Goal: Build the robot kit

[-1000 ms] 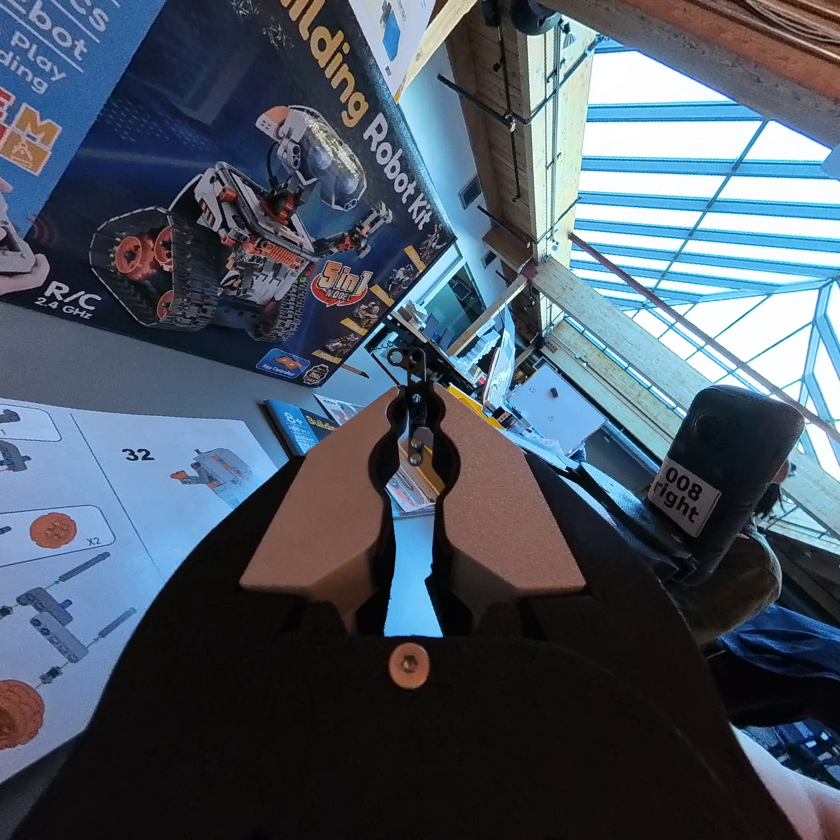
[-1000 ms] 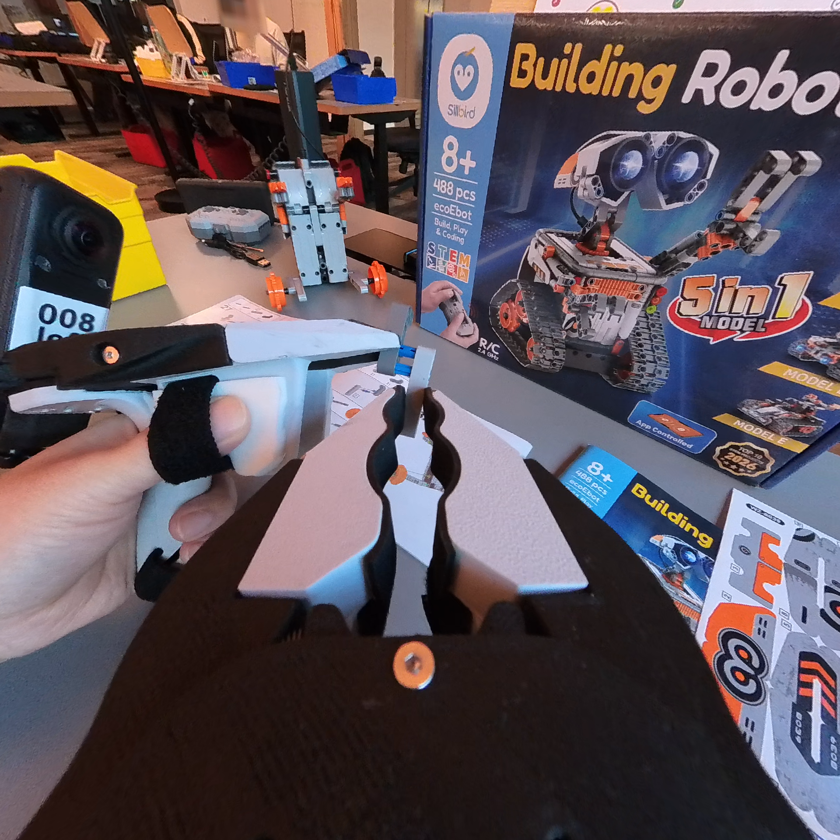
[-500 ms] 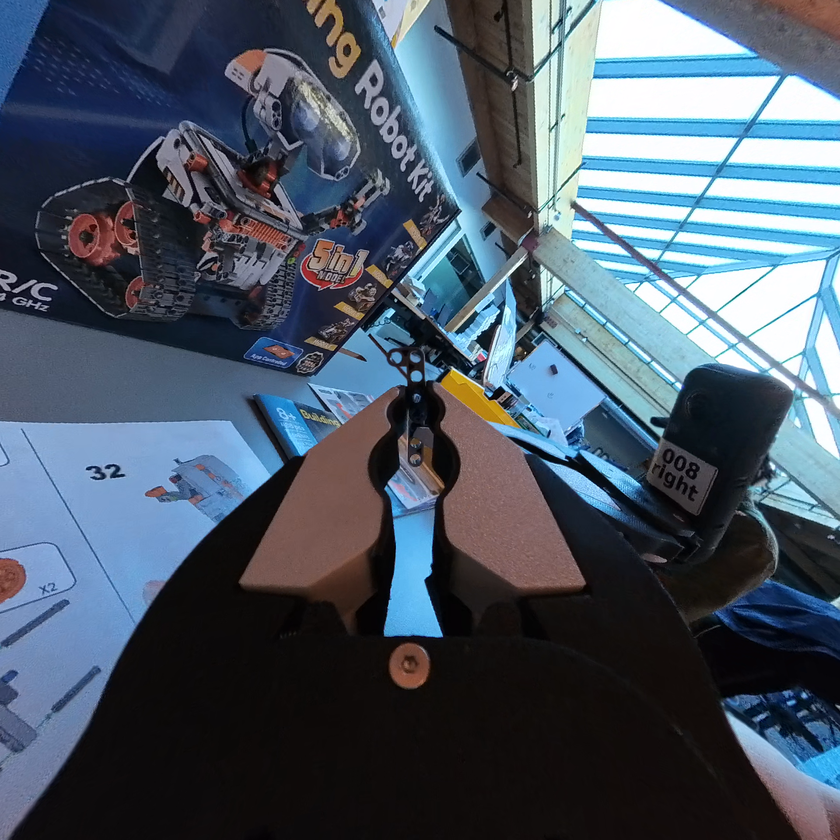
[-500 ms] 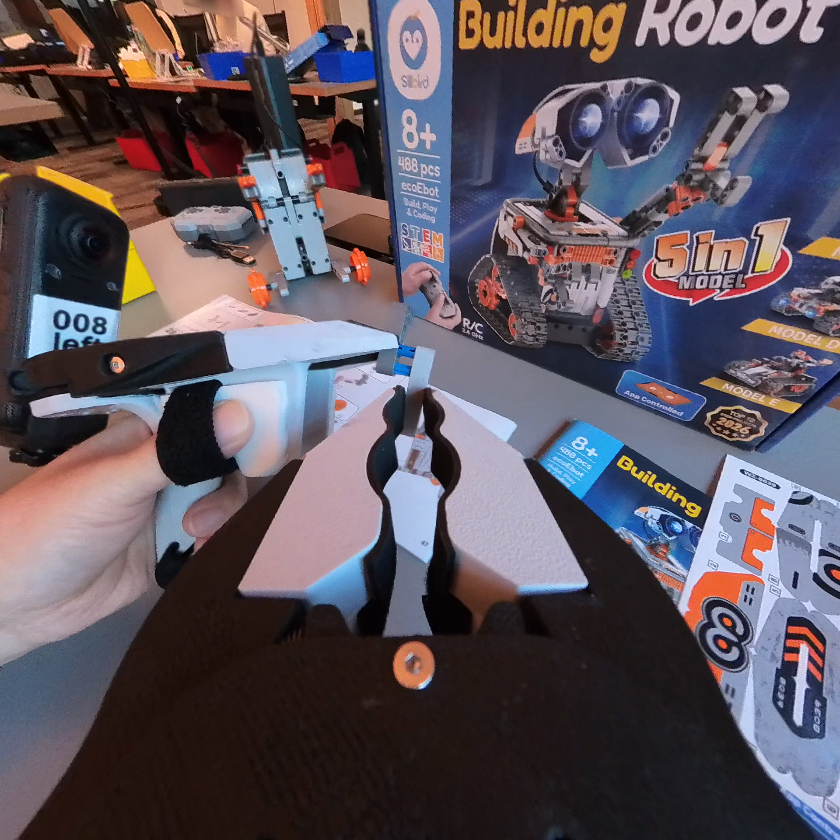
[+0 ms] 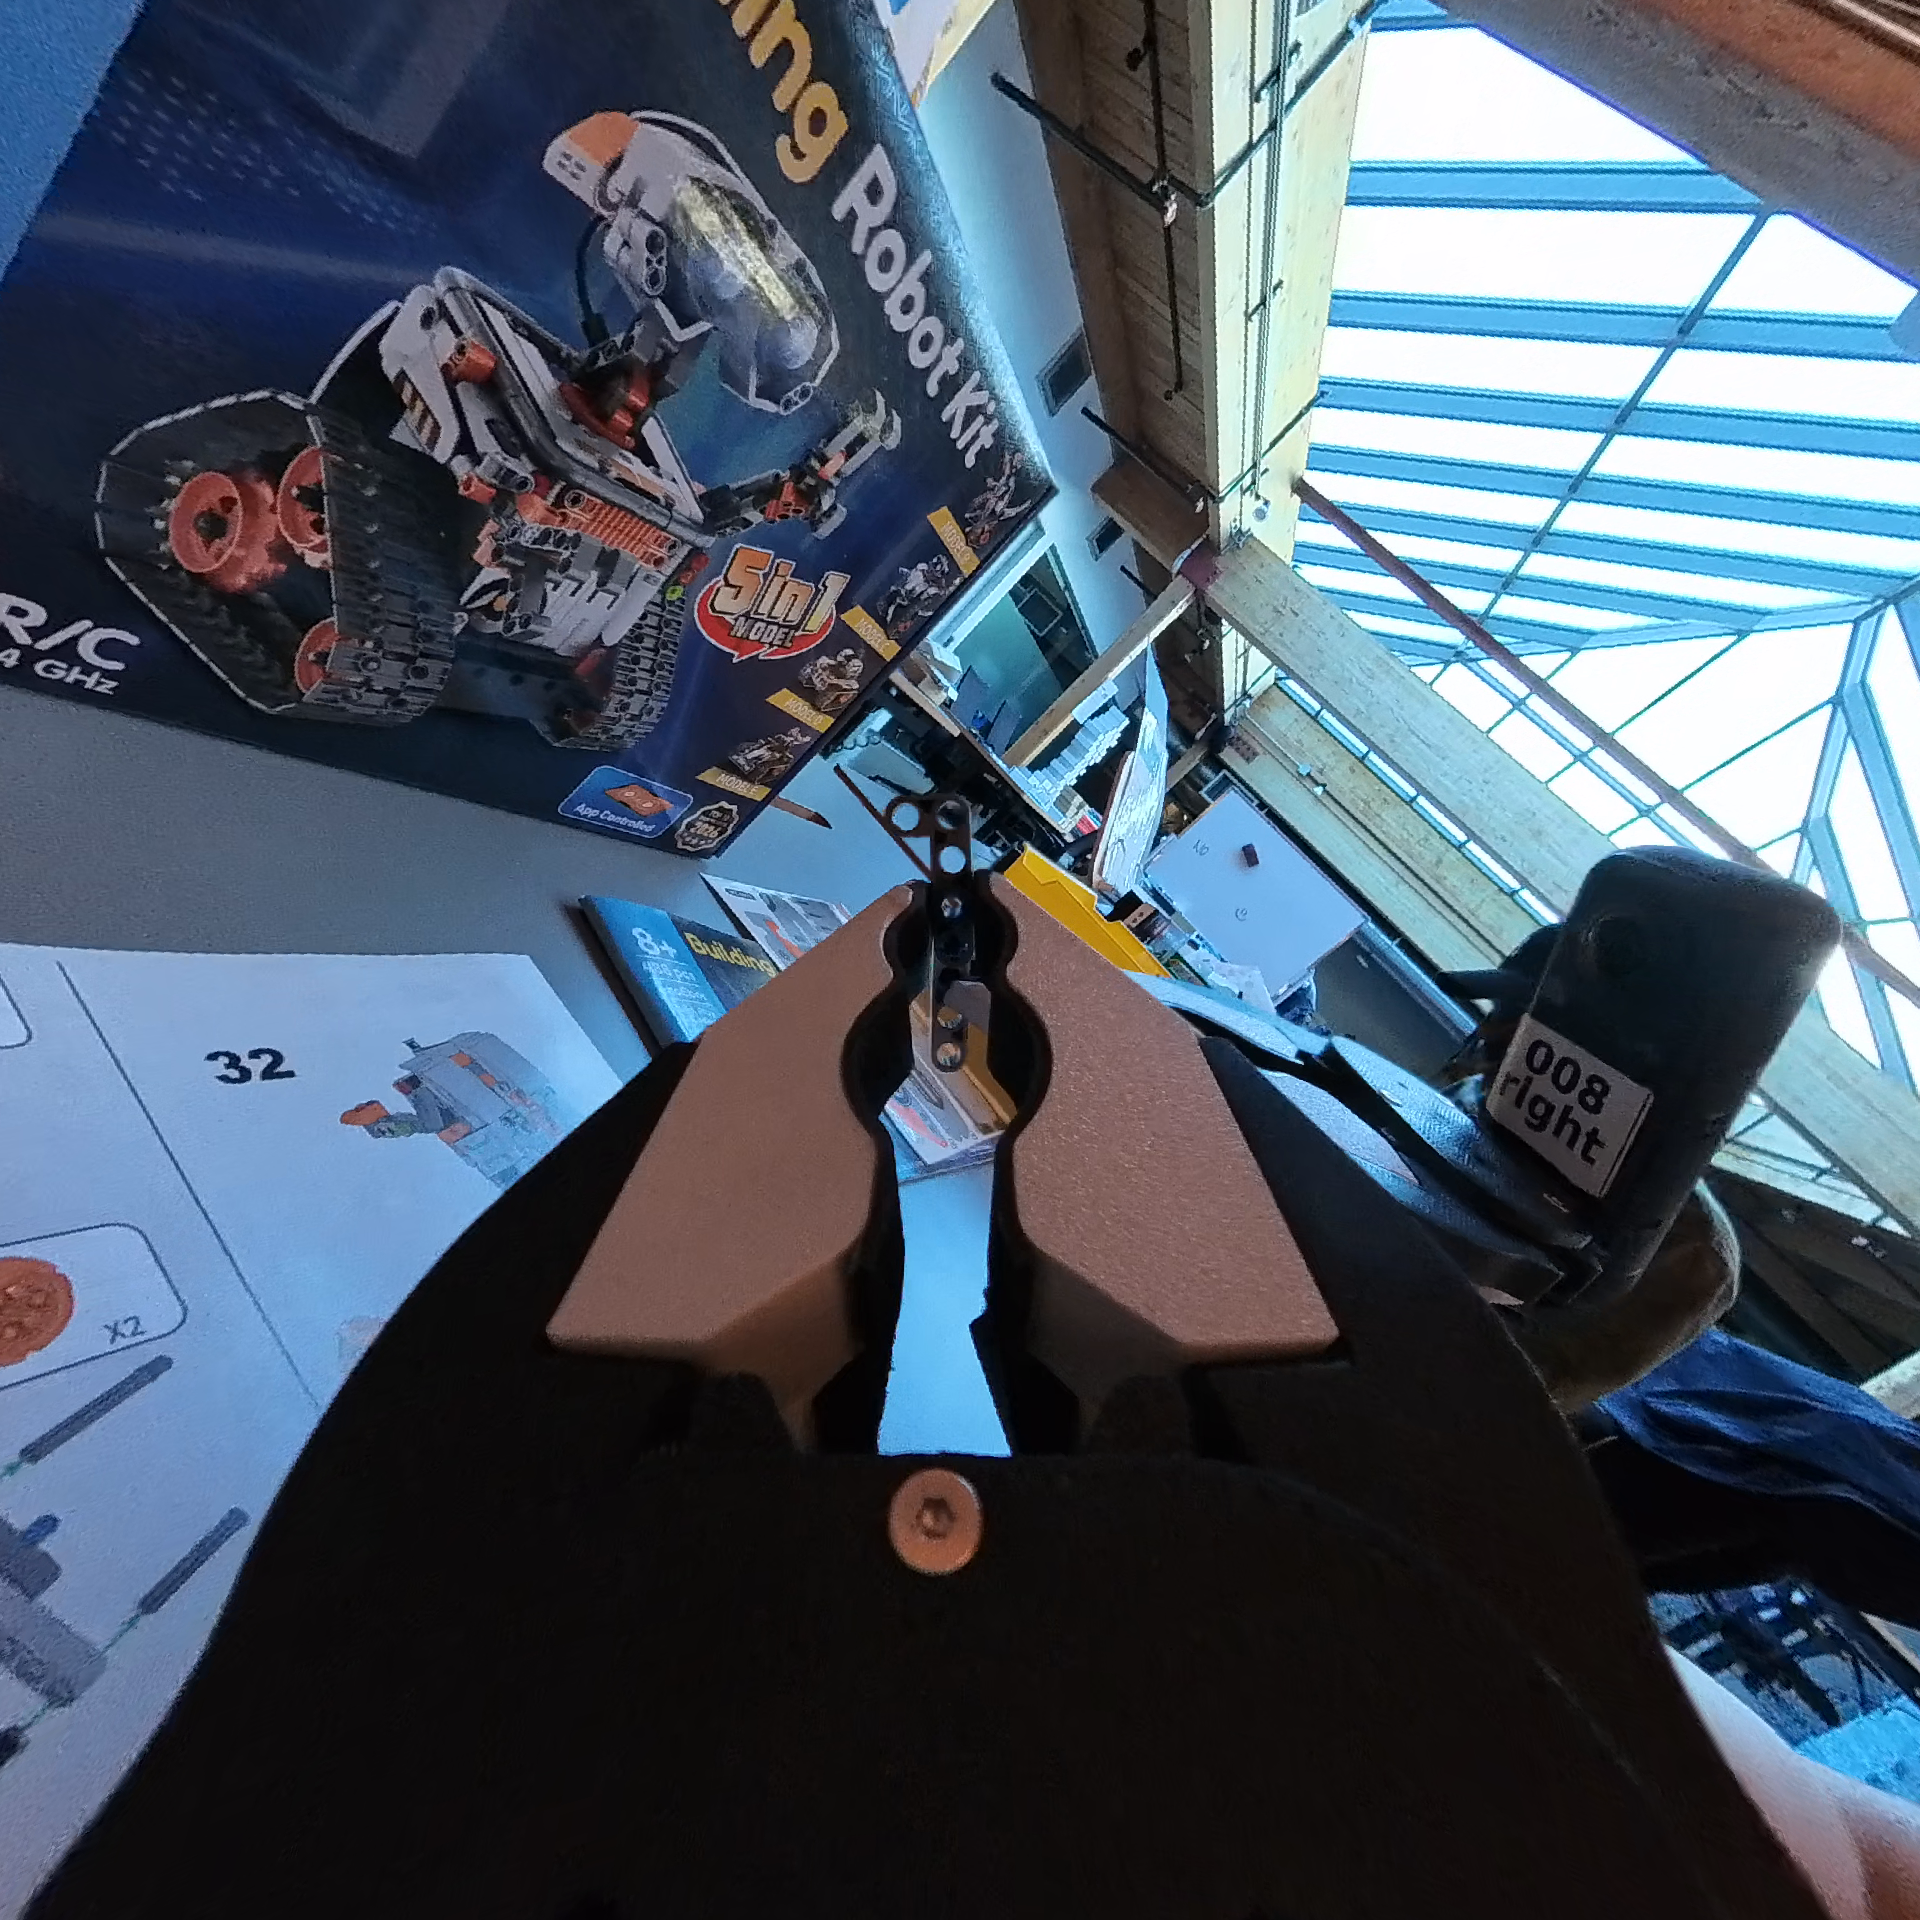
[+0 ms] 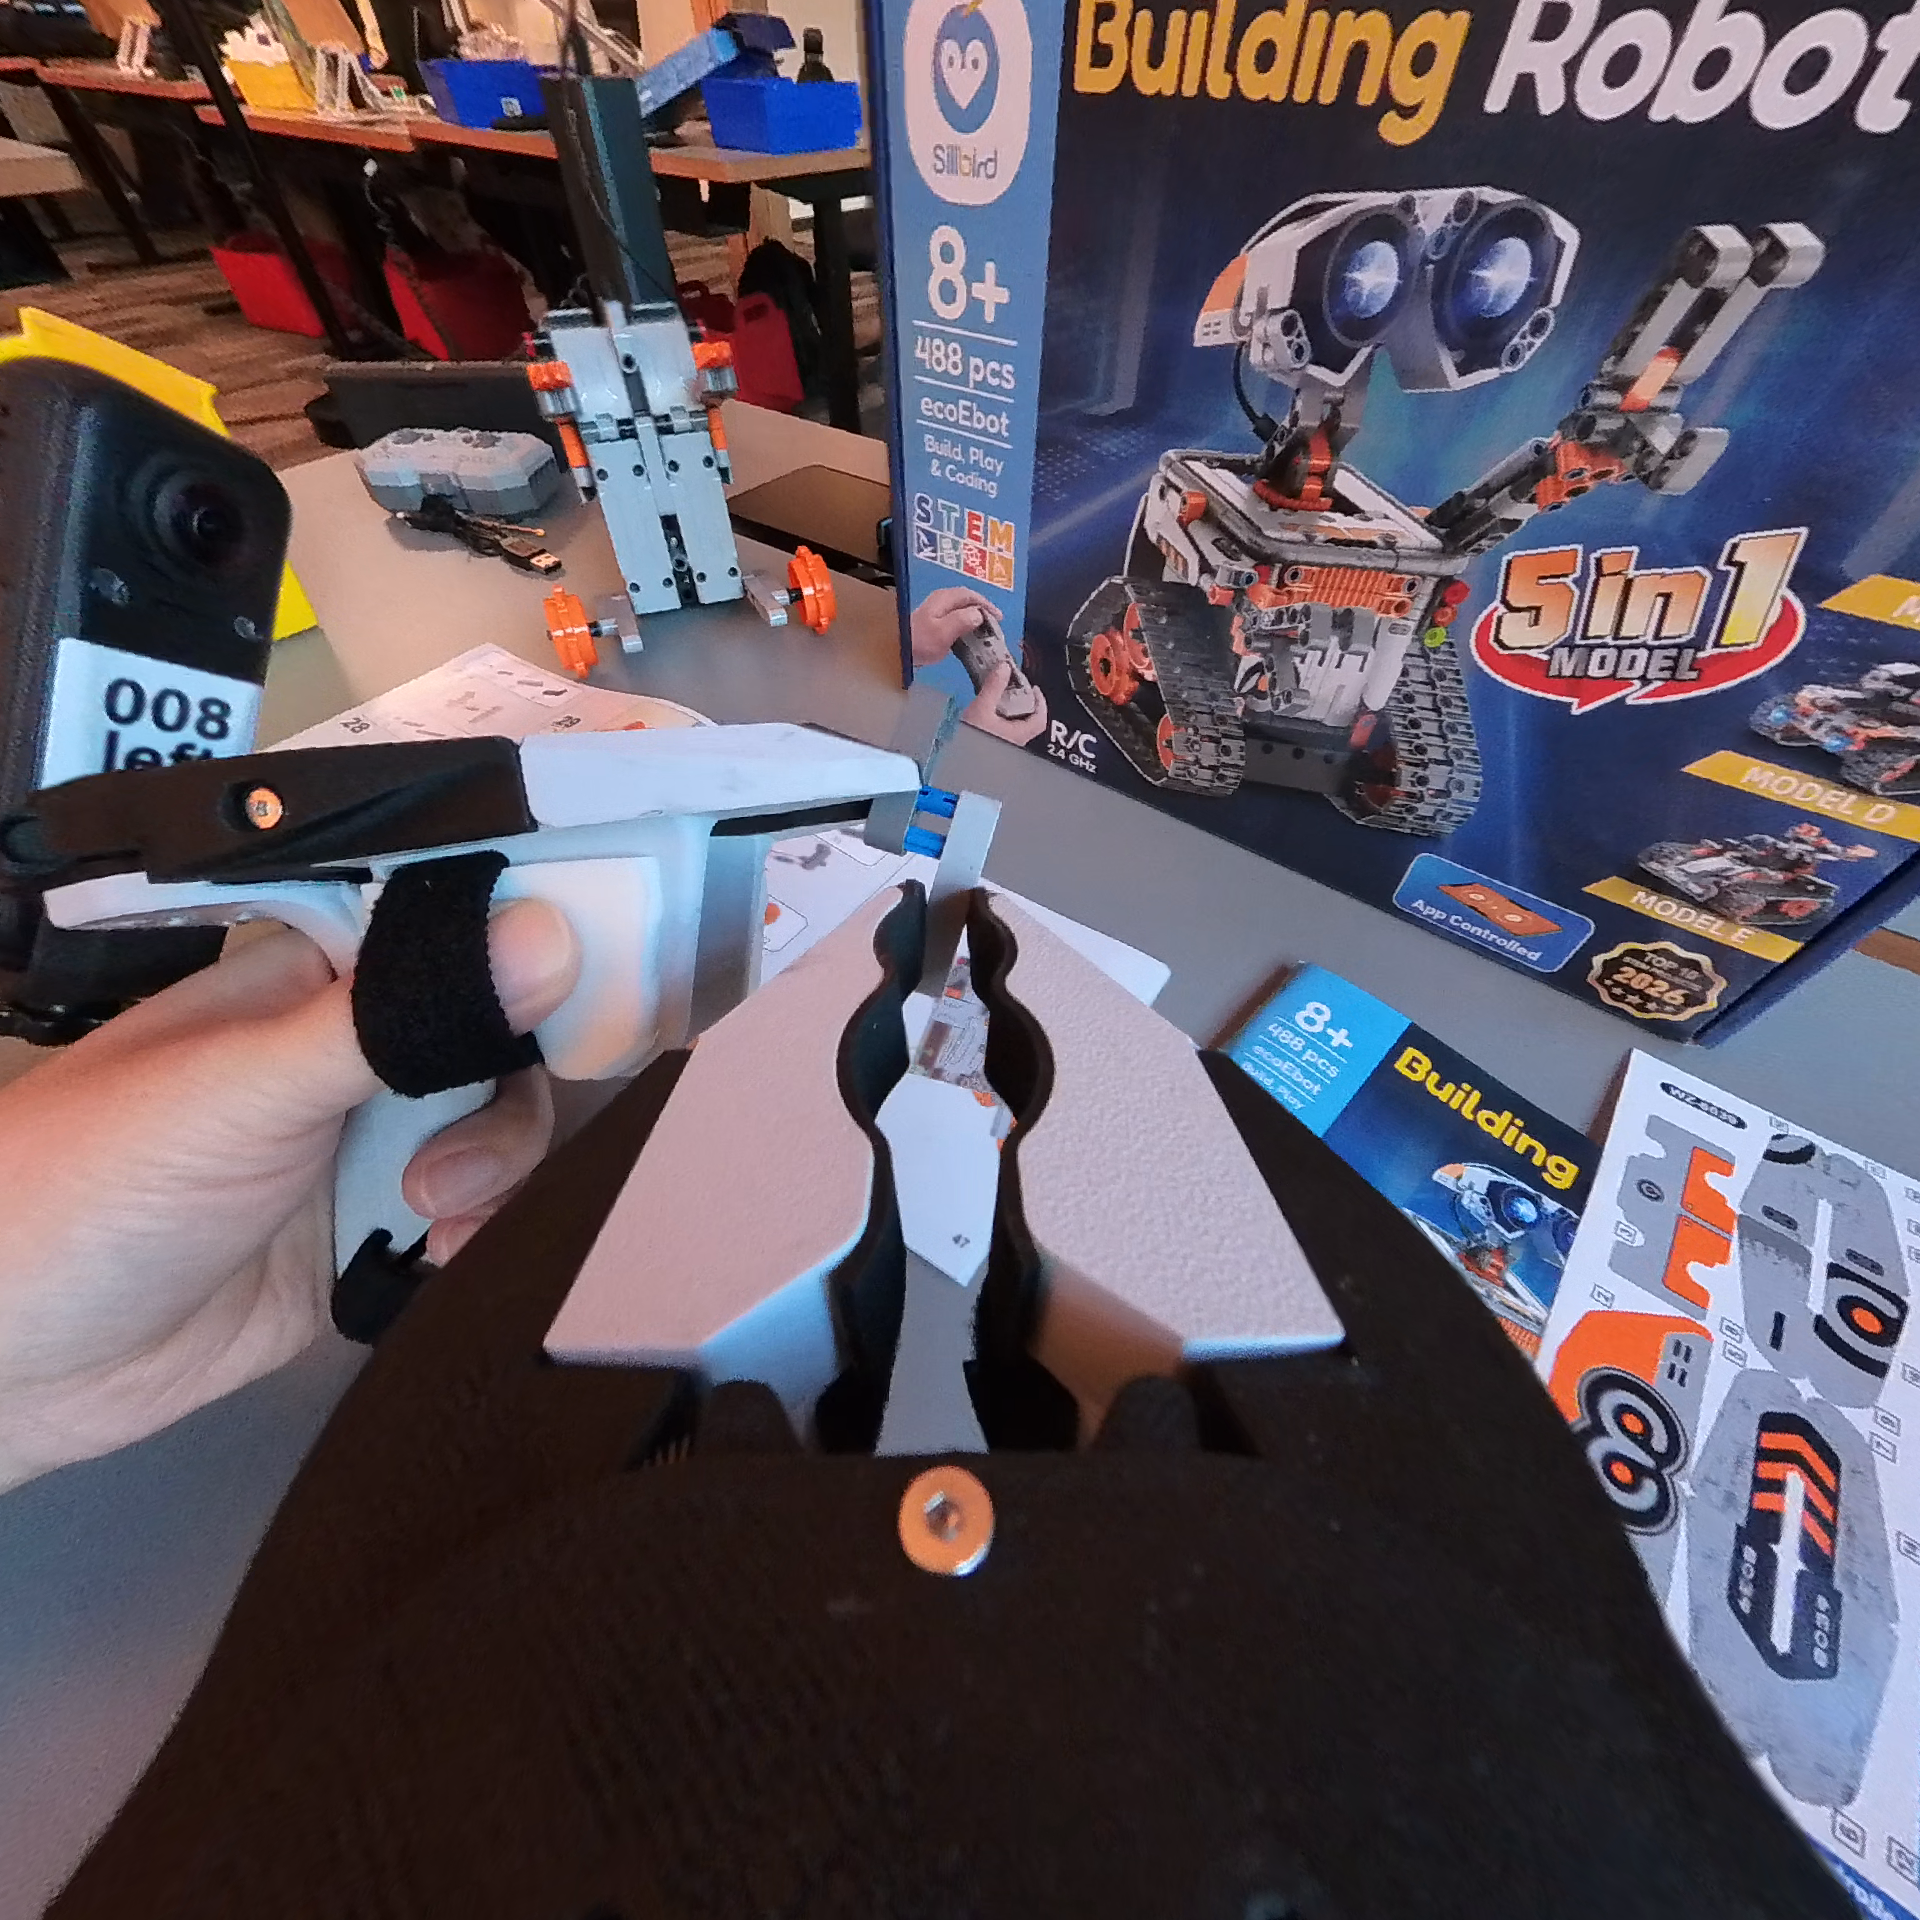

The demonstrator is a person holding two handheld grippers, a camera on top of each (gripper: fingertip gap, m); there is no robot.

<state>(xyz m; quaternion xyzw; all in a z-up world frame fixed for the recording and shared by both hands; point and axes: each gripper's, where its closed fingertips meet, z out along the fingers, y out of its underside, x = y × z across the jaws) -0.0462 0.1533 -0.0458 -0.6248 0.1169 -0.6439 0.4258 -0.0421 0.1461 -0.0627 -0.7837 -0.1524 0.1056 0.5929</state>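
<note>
Both tools are clamped narrow: the left tool (image 6: 883, 800) and right tool (image 6: 948, 902) each hold one grey beam (image 6: 961, 852) (blue pins bridging them) above the counter (image 6: 1195, 894).

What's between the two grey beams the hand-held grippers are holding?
Blue connector pins, bridging the left grey beam and right grey beam; shows in right wrist view.
</note>
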